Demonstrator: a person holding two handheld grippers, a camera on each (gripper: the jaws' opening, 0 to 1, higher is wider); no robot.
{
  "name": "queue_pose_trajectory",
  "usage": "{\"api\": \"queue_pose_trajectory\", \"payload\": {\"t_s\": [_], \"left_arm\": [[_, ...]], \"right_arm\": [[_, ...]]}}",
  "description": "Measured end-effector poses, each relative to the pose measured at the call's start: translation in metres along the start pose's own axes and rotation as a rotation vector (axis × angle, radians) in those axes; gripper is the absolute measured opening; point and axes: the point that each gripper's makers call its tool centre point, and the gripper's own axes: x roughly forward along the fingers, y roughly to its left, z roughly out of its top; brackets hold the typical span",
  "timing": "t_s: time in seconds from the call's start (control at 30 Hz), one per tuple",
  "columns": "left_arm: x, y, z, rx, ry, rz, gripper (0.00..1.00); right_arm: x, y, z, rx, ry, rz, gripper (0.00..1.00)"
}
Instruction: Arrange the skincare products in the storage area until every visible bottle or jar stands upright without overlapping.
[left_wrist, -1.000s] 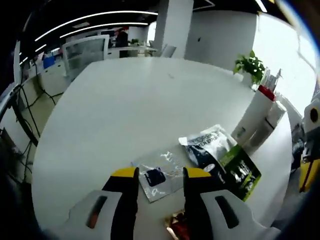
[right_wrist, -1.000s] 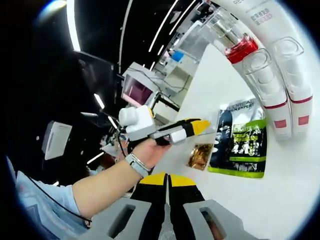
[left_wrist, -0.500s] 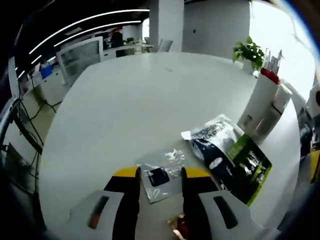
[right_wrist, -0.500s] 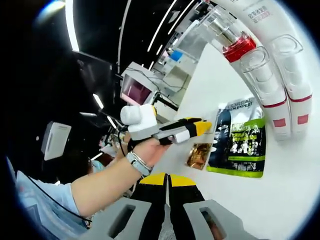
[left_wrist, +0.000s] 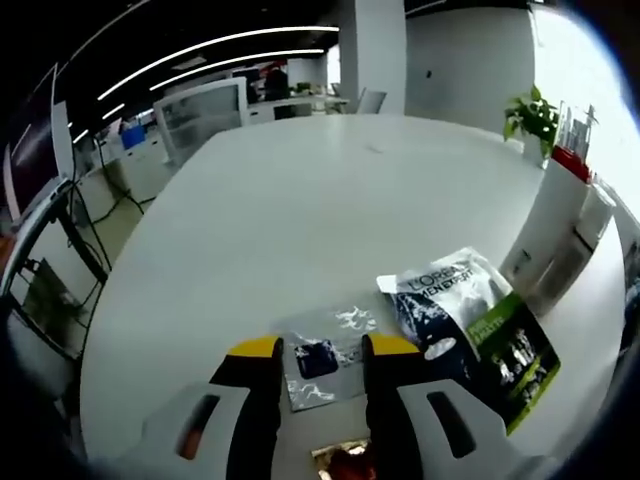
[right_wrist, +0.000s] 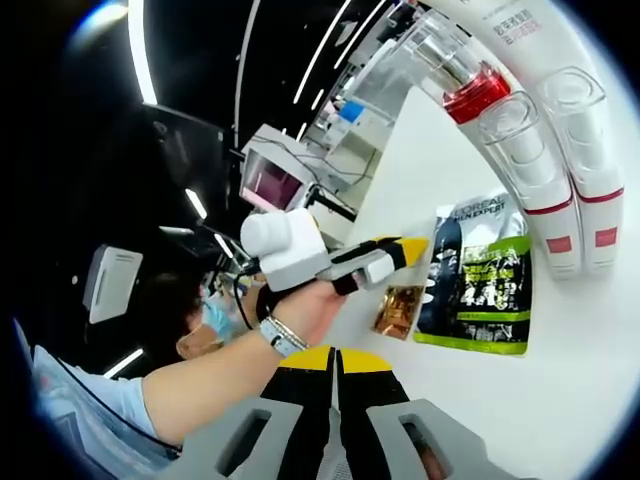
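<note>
My left gripper (left_wrist: 322, 347) is open low over the white table (left_wrist: 280, 210), its yellow-tipped jaws either side of a clear sachet (left_wrist: 322, 360) with a dark blue patch. Right of it lies a black and green pouch (left_wrist: 470, 325), flat on the table. Past the pouch stand white bottles (left_wrist: 560, 240), upright; one has a red band under a clear cap (right_wrist: 478, 92), two shorter ones (right_wrist: 545, 175) stand beside it. A gold sachet (right_wrist: 400, 310) lies beside the pouch (right_wrist: 482, 285). A hand holds the left gripper (right_wrist: 408, 248). My right gripper (right_wrist: 335, 356) is shut, off the table's edge.
A potted plant (left_wrist: 535, 115) stands at the table's far right. Desks, monitors (right_wrist: 272, 180) and office chairs (left_wrist: 200, 110) lie beyond the table. The person's arm (right_wrist: 215, 365) reaches in from the left in the right gripper view.
The left gripper has drawn back a little along the table, with the clear sachet still between its open jaws. In the right gripper view it has tipped slightly. The right gripper stays still.
</note>
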Motion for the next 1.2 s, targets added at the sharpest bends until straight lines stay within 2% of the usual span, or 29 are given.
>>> {"api": "queue_pose_trajectory", "payload": {"t_s": [0.17,0.57,0.97,1.2], "left_arm": [[0.001,0.002,0.001,0.0,0.015,-0.012,0.29],[0.003,0.002,0.002,-0.04,0.022,0.017,0.28],[0.003,0.002,0.002,-0.036,0.027,0.013,0.28],[-0.002,0.004,0.015,-0.06,-0.01,0.007,0.31]], "right_arm": [[0.0,0.001,0.0,0.0,-0.001,0.002,0.0],[0.0,0.001,0.0,0.0,0.0,0.001,0.0],[0.0,0.001,-0.001,-0.004,0.004,-0.002,0.0],[0.0,-0.001,-0.001,-0.007,0.007,-0.009,0.0]]}}
